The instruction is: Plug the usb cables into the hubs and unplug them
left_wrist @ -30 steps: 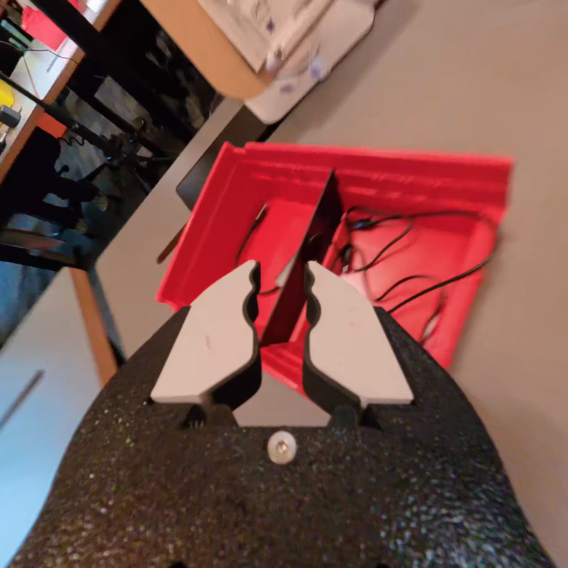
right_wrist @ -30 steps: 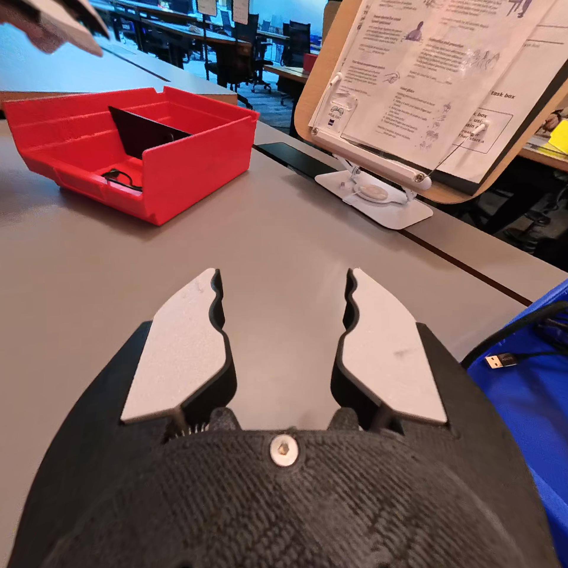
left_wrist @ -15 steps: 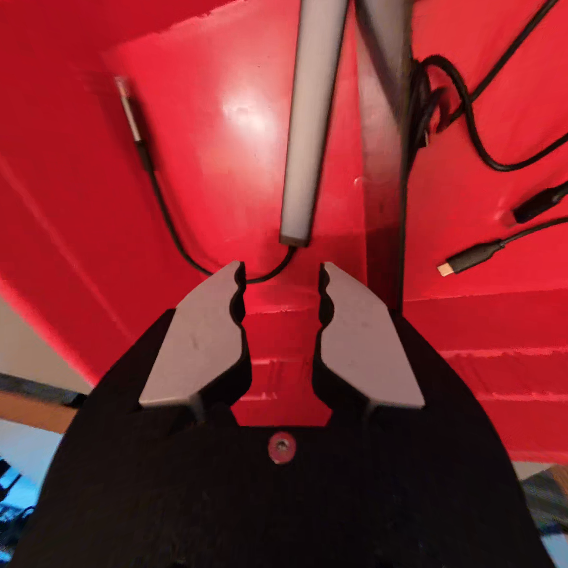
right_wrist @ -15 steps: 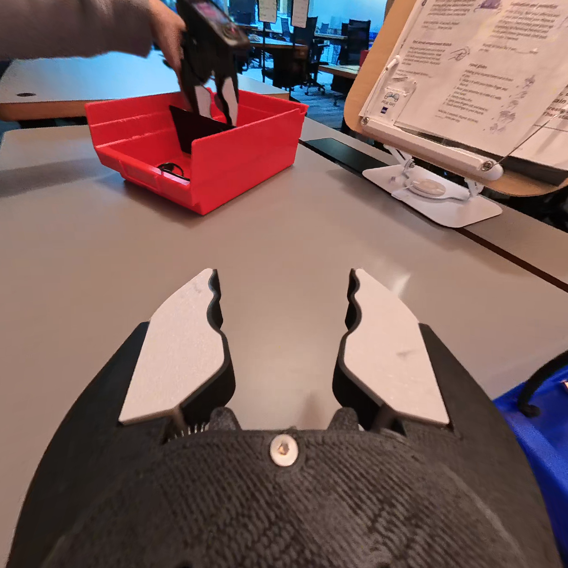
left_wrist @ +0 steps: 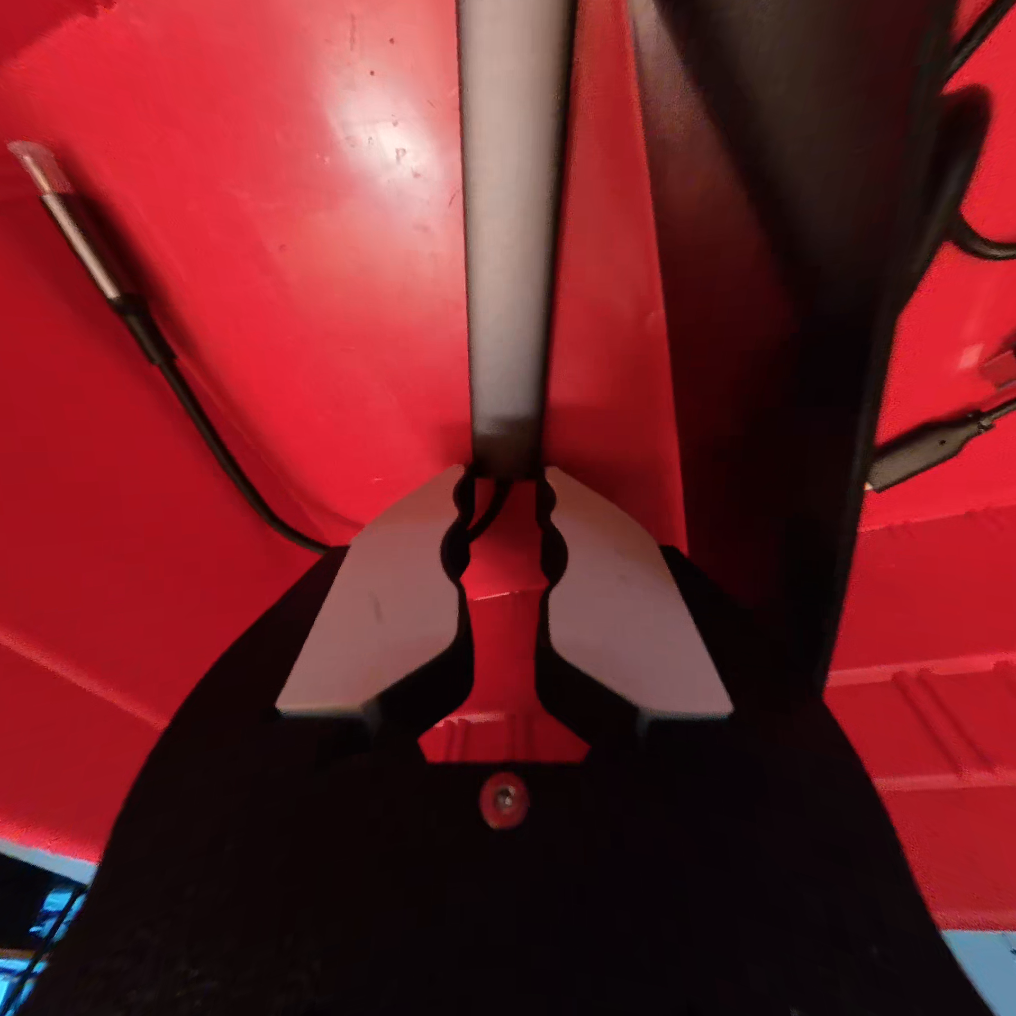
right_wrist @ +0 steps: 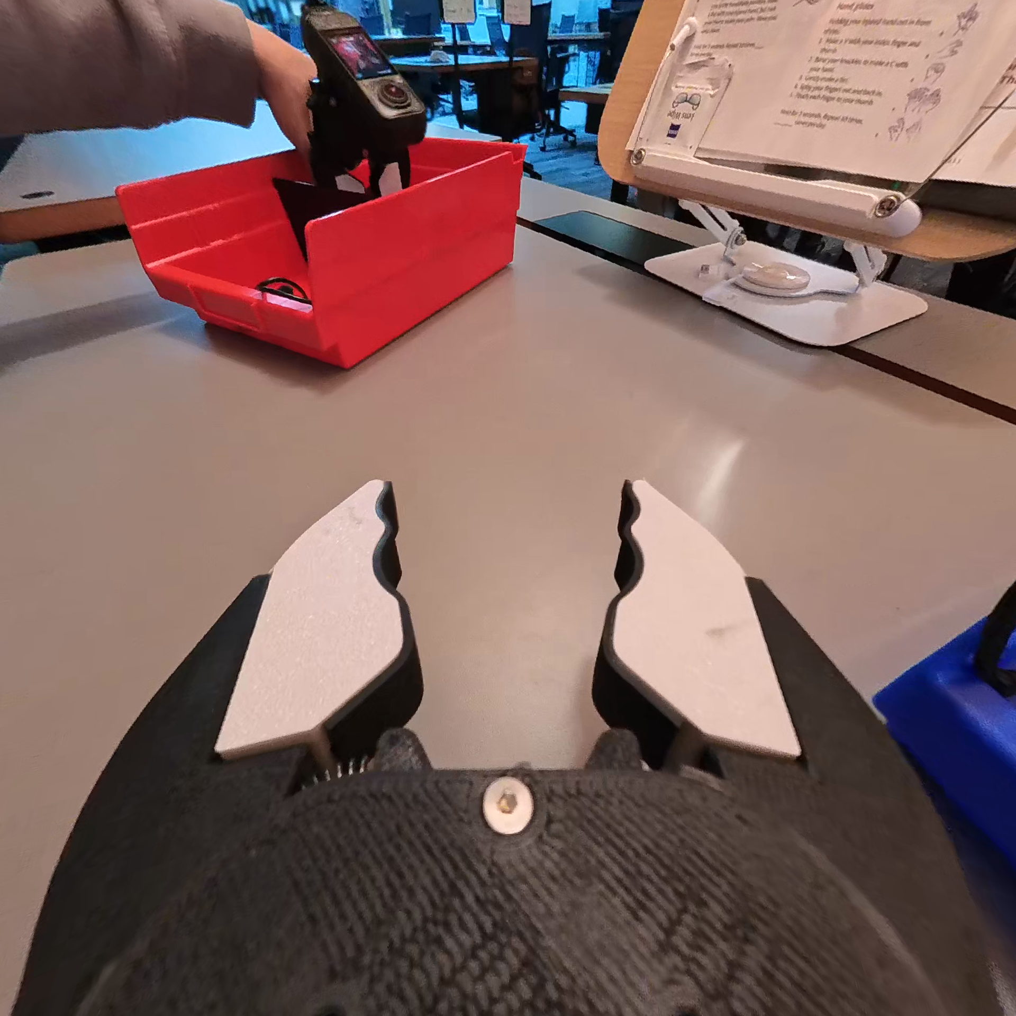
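My left gripper (left_wrist: 506, 478) is down inside the red bin (left_wrist: 275, 220), in the compartment left of the black divider (left_wrist: 758, 275). Its jaws are narrowed to the width of the long grey hub (left_wrist: 511, 247) and its tips pinch the hub's near end. The hub's black cable (left_wrist: 220, 429) runs out between the fingers to a USB plug (left_wrist: 38, 165) at the left. Loose cables with a plug (left_wrist: 923, 456) lie right of the divider. My right gripper (right_wrist: 506, 495) is open and empty above the grey table. The red bin (right_wrist: 418, 264) and the left gripper (right_wrist: 379, 181) show far off in the right wrist view.
A blue bin (right_wrist: 956, 731) with a black cable (right_wrist: 995, 654) sits at the right edge, close to my right gripper. A document stand (right_wrist: 786, 286) with papers stands at the back right. A person's sleeve and hand (right_wrist: 275, 82) hold the left gripper. The left gripper's tips are roughly 45 cm from the right gripper's.
My left gripper dropped from above the red bin into its left compartment, moved up to the hub's near end and narrowed its jaws. The right gripper turned slightly left, still open.
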Demonstrator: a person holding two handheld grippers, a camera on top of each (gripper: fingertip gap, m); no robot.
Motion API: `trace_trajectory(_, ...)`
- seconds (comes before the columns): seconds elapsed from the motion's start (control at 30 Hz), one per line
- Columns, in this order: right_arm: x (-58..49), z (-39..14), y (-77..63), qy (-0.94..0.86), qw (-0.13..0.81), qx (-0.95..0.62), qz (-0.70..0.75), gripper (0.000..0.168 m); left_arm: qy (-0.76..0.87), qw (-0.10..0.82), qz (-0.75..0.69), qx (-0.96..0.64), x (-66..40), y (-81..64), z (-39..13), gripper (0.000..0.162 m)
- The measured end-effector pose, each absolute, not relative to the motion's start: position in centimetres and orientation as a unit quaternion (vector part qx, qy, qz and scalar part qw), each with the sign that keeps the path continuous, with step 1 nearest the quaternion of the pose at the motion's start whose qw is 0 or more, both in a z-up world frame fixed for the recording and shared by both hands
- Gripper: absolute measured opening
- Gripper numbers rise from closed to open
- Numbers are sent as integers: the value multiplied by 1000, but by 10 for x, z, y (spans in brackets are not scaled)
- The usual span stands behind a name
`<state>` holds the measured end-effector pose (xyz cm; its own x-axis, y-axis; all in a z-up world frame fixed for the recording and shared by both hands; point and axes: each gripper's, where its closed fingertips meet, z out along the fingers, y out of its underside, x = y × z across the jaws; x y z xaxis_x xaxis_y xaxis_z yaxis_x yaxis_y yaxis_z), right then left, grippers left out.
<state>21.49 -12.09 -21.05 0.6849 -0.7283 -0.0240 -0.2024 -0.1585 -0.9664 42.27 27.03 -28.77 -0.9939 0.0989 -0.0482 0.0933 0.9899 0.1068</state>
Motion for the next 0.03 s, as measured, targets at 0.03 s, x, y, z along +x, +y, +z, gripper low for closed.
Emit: trace_trajectory(0.03,216,-211,-121,324,563,-723,-234,77,997,29,54,49,423,270,-288,20)
